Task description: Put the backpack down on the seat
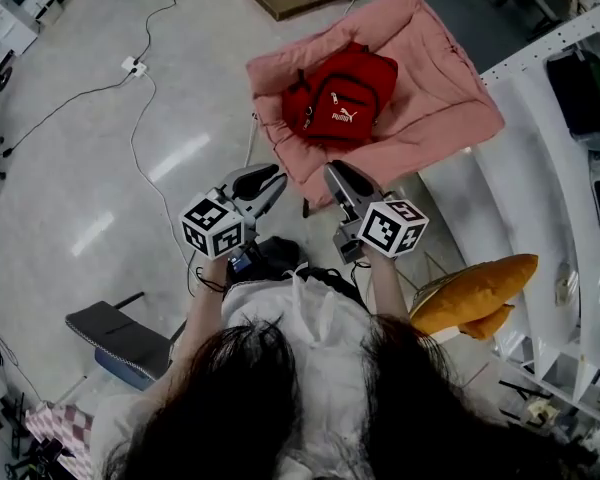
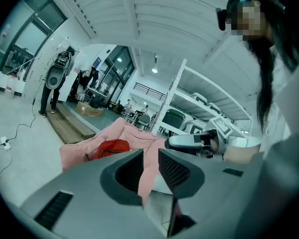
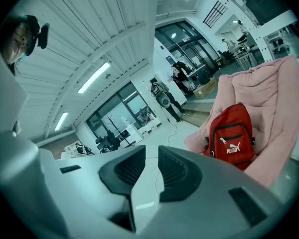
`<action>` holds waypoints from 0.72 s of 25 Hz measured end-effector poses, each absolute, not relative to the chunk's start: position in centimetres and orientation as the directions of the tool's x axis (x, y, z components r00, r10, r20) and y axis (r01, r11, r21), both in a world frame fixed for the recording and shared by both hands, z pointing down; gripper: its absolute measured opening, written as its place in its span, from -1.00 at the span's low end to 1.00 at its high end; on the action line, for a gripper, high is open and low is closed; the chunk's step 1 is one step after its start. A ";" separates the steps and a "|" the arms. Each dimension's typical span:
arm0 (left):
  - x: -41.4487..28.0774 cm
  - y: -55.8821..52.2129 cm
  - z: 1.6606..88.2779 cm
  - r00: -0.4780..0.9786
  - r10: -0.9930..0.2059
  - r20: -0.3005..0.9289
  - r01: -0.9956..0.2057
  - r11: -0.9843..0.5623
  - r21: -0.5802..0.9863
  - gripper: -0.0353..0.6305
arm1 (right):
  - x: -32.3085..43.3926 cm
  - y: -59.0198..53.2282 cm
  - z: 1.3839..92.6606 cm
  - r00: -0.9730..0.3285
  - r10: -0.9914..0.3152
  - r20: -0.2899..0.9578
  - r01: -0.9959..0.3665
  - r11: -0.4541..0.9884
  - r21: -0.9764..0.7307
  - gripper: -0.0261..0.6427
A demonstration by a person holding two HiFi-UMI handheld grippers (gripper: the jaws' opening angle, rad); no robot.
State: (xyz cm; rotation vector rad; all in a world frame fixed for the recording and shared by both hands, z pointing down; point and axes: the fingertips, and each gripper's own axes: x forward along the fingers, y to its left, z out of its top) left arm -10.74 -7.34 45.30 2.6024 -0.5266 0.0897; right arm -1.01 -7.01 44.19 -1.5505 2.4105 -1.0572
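Lying on the pink seat [image 1: 442, 80] ahead, red backpack [image 1: 338, 96], left gripper [image 1: 265, 180] slightly parted, right gripper [image 1: 338, 176] pressed together, floor [image 1: 100, 168] stretching leftward.

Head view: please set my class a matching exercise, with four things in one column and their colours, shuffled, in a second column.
Things:
1. backpack
2. seat cushion
3. pillow
4. power strip

Colours:
A. white
B. pink
C. red
D. yellow

Pairs: 1-C, 2-B, 3-D, 4-A
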 end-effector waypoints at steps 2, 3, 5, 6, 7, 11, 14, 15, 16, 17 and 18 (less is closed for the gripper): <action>-9.9 -6.2 44.6 0.928 -0.350 0.128 -0.368 -0.805 0.465 -0.59 | -0.5 -5.8 43.8 -0.487 -0.828 0.277 -0.767 0.254 -0.590 -0.67; -9.3 -5.5 44.3 0.929 -0.351 0.118 -0.363 -0.804 0.472 -0.59 | -0.1 -5.0 43.8 -0.490 -0.827 0.275 -0.765 0.256 -0.592 -0.67; -8.0 -3.9 43.8 0.930 -0.350 0.113 -0.360 -0.804 0.473 -0.59 | 0.9 -3.3 43.8 -0.495 -0.825 0.273 -0.759 0.257 -0.599 -0.67; -7.3 -2.9 43.7 0.930 -0.347 0.119 -0.361 -0.807 0.468 -0.59 | 1.4 -2.4 43.9 -0.497 -0.824 0.272 -0.755 0.256 -0.603 -0.67; -6.7 -1.9 43.6 0.930 -0.344 0.128 -0.363 -0.810 0.460 -0.59 | 1.8 -1.4 44.0 -0.500 -0.822 0.272 -0.752 0.256 -0.607 -0.67; -4.7 2.0 43.7 0.925 -0.341 0.166 -0.379 -0.820 0.429 -0.59 | 3.4 2.4 44.4 -0.511 -0.816 0.270 -0.744 0.263 -0.614 -0.67; -3.7 4.8 43.7 0.922 -0.342 0.180 -0.386 -0.817 0.429 -0.59 | 4.2 5.0 44.2 -0.523 -0.814 0.254 -0.731 0.275 -0.624 -0.67; -3.4 5.7 43.7 0.921 -0.343 0.185 -0.389 -0.816 0.427 -0.59 | 4.3 5.8 44.0 -0.527 -0.813 0.248 -0.727 0.280 -0.627 -0.67; -3.2 6.6 43.7 0.919 -0.345 0.190 -0.393 -0.816 0.423 -0.59 | 4.5 6.5 43.9 -0.532 -0.812 0.242 -0.723 0.287 -0.628 -0.67; -3.0 7.4 43.7 0.918 -0.347 0.194 -0.397 -0.817 0.418 -0.59 | 4.5 7.3 43.8 -0.537 -0.810 0.238 -0.721 0.294 -0.627 -0.67; -2.8 8.1 43.7 0.916 -0.349 0.197 -0.401 -0.818 0.412 -0.59 | 4.5 8.0 43.7 -0.541 -0.807 0.235 -0.720 0.301 -0.625 -0.67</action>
